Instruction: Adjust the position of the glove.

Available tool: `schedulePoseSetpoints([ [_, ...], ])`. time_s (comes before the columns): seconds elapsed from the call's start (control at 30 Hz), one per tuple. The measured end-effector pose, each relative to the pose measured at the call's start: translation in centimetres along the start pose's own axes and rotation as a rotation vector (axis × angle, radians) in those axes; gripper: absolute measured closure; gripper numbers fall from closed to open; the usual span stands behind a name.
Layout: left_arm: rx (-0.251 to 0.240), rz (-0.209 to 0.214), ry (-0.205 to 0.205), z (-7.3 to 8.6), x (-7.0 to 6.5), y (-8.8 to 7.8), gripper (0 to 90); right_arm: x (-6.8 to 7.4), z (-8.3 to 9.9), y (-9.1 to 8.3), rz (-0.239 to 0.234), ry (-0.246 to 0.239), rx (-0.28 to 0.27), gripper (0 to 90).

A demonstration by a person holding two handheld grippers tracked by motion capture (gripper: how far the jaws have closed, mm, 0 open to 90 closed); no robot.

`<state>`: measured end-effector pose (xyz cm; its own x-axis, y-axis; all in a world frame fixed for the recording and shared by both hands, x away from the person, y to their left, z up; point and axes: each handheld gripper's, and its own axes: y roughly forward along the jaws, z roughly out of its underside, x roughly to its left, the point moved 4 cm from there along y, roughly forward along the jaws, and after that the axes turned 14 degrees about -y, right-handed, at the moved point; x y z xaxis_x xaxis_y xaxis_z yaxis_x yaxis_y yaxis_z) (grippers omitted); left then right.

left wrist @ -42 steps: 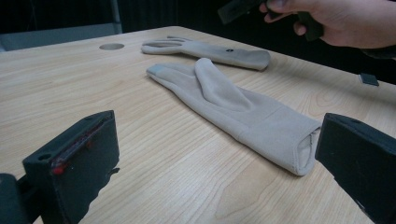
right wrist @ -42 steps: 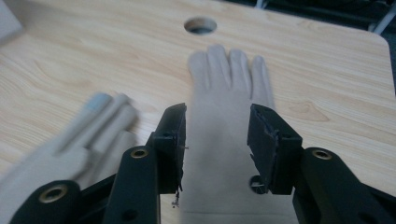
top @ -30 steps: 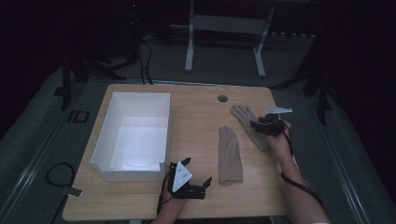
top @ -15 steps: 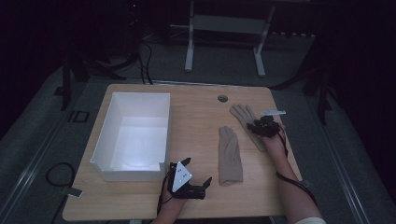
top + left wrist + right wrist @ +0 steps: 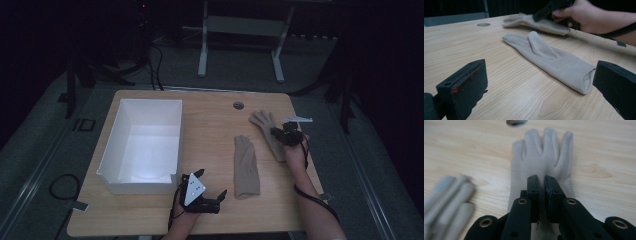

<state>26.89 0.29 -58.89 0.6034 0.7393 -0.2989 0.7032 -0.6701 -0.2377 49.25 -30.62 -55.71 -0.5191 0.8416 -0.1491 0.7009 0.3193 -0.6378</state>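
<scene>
The right gripper [image 5: 278, 132] has just squeezed shut on the far glove [image 5: 541, 160] near the counter's [image 5: 210, 112] right edge. The left gripper [image 5: 210, 192] rests wide open by the front edge, with bare wood around the near glove [image 5: 246, 167].

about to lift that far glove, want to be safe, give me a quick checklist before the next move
1. Right tongs closed on the far glove: ok; the jaws have just been closing and now stand together over its palm, with fabric apparently pinched.
2. How much fabric is caught: cannot tell; the jaw tips hide the pinch.
3. Near glove apart from the far one: ok; bare wood shows between them in the high view.
4. Left tongs out of the way: ok; open, low at the table's near edge, holding nothing.
5. White box ready to receive: ok; it looks empty.
6. Right cable away from the glove: ok; it trails back along the forearm.
</scene>
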Motion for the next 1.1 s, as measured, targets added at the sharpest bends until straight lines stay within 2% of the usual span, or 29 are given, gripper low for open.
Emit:
schedulePoseSetpoints([
  [0.13,0.000,0.001,-0.002,0.0,0.0,0.0,0.1,0.0,-0.8,-2.6,0.010,0.021,-0.034,83.3],
  [0.23,-0.002,0.000,0.000,0.0,0.0,0.0,0.1,0.2,-1.1,-4.7,0.039,0.033,-0.052,83.3],
  [0.33,-0.002,-0.002,0.001,0.0,0.0,0.0,0.1,0.5,-1.2,-7.2,0.083,0.062,-0.072,83.2],
  [0.43,-0.002,-0.003,0.002,0.0,-0.1,0.0,0.1,0.8,-0.9,-8.5,0.127,0.085,-0.073,83.2],
  [0.47,-0.002,-0.003,0.003,0.0,-0.1,0.0,0.1,1.0,-0.5,-9.1,0.154,0.106,-0.075,83.2],
  [0.53,-0.002,-0.003,0.004,0.0,-0.1,0.0,0.1,1.3,0.0,-9.7,0.195,0.105,-0.062,83.2],
  [0.7,-0.001,0.002,0.006,0.0,-0.1,0.0,0.1,2.3,1.5,-10.1,0.239,0.119,-0.028,83.2],
  [0.77,-0.001,0.001,0.010,0.0,-0.1,0.0,0.1,2.6,2.3,-10.1,0.249,0.139,-0.031,83.2],
  [0.97,0.000,0.002,0.013,0.0,-0.1,0.0,0.1,3.5,4.2,-10.0,0.255,0.189,-0.006,83.1],
  [1.03,0.000,0.003,0.015,0.0,-0.2,0.0,0.1,3.7,4.7,-9.9,0.266,0.190,0.010,83.0],
  [1.1,0.002,0.003,0.015,0.0,-0.2,0.0,0.1,4.0,5.3,-9.4,0.255,0.202,0.026,82.7],
])
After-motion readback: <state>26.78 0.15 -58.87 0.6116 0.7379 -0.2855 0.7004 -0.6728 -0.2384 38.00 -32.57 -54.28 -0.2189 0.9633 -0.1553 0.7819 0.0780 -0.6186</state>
